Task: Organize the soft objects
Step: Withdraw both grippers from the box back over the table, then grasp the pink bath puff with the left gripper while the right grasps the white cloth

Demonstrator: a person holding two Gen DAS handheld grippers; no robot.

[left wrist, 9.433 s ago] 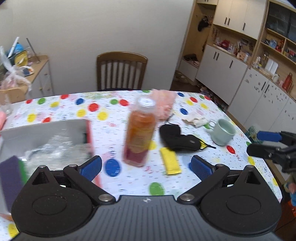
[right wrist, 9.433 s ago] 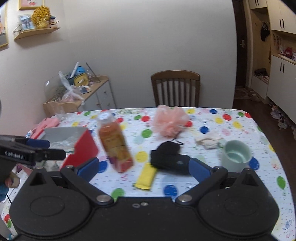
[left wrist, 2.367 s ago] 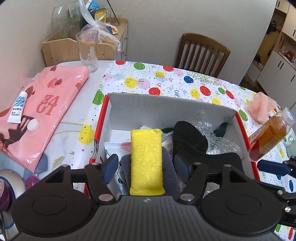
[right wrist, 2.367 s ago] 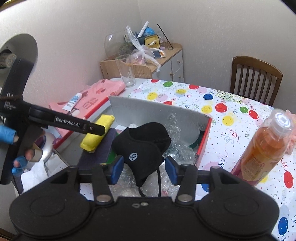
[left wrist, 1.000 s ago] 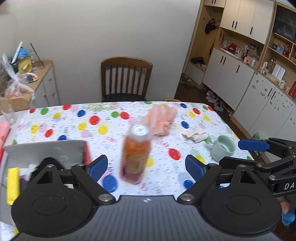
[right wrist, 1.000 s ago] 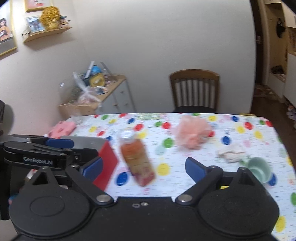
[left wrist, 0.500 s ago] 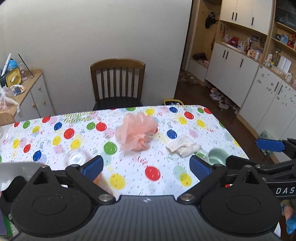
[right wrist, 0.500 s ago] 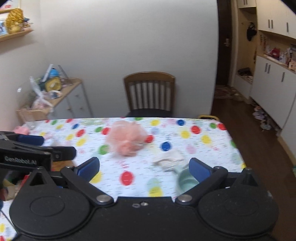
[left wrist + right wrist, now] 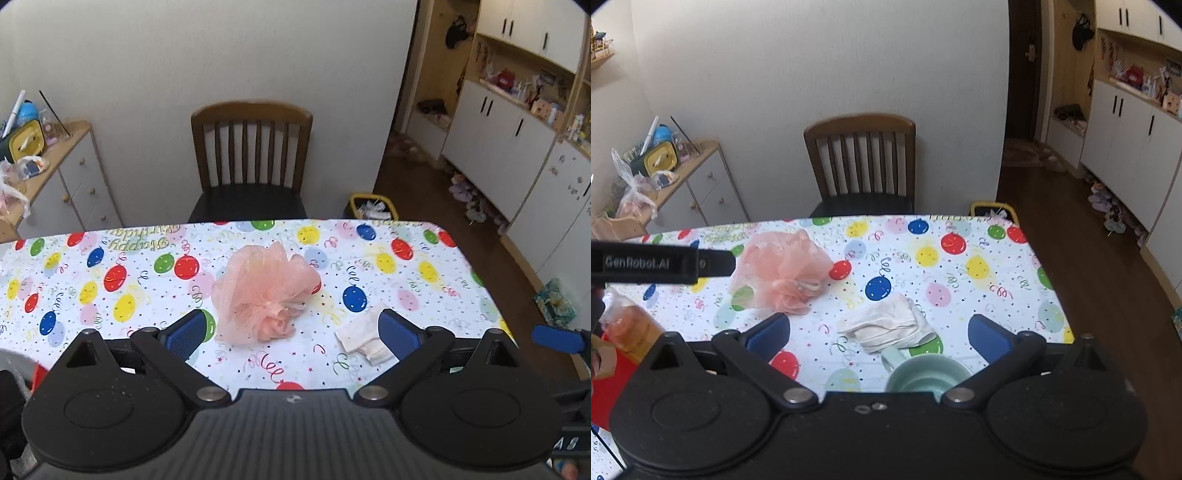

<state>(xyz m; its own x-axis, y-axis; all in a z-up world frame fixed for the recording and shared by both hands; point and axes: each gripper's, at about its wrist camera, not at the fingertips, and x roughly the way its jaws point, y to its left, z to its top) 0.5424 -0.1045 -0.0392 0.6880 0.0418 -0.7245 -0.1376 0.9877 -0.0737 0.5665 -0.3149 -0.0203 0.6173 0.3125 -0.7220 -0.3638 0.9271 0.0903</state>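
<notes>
Both grippers hang over the table (image 9: 110, 258) with its balloon-print cloth. The left gripper (image 9: 293, 330) has its jaws spread wide, having just been opening, with nothing gripped; the pink mesh bath pouf (image 9: 264, 295) sits on the cloth just beyond and between its blue pads (image 9: 186, 332). The right gripper (image 9: 879, 332) is likewise spread as wide as it goes, also just opened and empty, and the crumpled white cloth (image 9: 886, 326) lies ahead between its fingers, resting against a pale green mug (image 9: 925, 374). An orange bottle (image 9: 631, 328) stands off to the left by a red box (image 9: 602, 391). A wooden chair (image 9: 251, 158) faces the far edge.
</notes>
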